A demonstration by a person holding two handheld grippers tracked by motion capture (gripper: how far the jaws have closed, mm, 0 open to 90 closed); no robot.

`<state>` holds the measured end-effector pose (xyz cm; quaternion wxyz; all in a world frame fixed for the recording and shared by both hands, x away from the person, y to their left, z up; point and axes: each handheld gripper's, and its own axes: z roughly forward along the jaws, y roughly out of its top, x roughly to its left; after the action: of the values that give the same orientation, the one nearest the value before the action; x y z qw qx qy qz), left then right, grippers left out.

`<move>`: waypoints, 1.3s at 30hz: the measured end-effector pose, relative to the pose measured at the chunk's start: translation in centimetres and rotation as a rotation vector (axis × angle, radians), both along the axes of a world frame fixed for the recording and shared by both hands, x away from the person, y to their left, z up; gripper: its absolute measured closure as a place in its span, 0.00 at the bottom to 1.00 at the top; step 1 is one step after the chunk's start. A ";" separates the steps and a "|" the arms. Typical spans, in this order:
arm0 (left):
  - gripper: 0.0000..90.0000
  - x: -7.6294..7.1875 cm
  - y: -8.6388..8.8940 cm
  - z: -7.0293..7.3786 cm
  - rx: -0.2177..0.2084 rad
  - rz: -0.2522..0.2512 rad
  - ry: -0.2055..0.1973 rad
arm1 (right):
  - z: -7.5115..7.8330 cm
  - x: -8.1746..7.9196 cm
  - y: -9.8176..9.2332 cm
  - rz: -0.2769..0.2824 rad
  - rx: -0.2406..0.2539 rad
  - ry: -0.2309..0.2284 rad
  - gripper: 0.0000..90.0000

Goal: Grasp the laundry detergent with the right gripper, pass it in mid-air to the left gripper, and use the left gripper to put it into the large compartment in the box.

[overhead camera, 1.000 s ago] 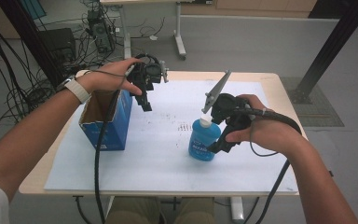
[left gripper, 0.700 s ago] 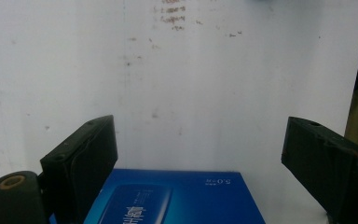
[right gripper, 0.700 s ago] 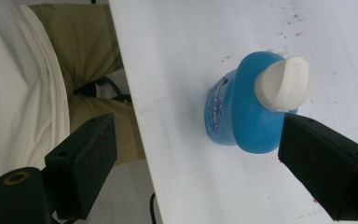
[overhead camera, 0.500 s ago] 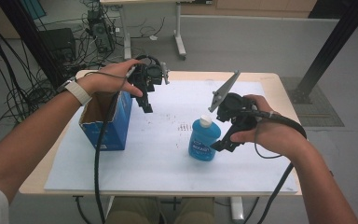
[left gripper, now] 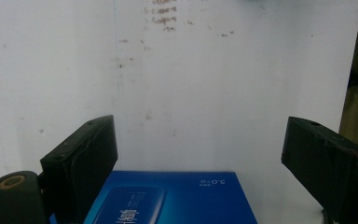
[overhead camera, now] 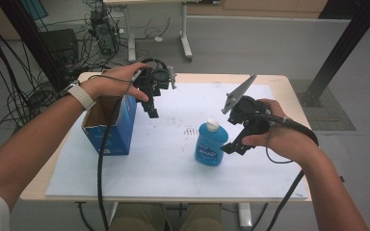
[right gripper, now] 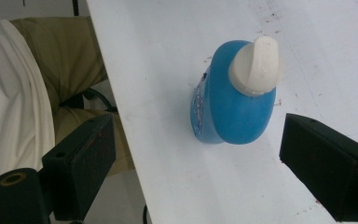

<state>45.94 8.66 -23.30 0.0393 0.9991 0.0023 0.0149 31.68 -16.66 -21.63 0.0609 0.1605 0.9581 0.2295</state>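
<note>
Right gripper view: bottle (right gripper: 233, 102) beyond tongs (right gripper: 205, 163)

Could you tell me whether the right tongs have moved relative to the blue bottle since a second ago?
Yes. The right tongs have drawn back to the right, away from the blue bottle, which stands unmoved by the marks on the white mat.

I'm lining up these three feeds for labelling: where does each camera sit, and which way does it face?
High view: above the person's side, looking forward and down on the white-topped table; both forearms and both grippers show.
Left gripper view: rides the left gripper, looking down past open jaws at the blue cardboard box.
Right gripper view: rides the right gripper, looking down at the blue plastic bottle with a white cap; the person's lap shows.
The high and right gripper views share the bottle.
</note>
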 end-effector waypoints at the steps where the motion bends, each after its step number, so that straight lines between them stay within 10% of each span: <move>1: 0.12 0.0 0.0 0.0 -0.001 -0.001 -0.001 | 0.0 0.0 0.0 0.000 0.000 0.000 0.12; 39: 0.12 0.0 -0.1 -0.1 0.005 -0.005 0.002 | -4.7 2.2 -2.2 -0.056 0.149 -0.051 0.09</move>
<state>45.98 8.54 -23.44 0.0370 0.9992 -0.0002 0.0139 33.85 -18.83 -26.29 0.0796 0.1855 0.9316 0.3023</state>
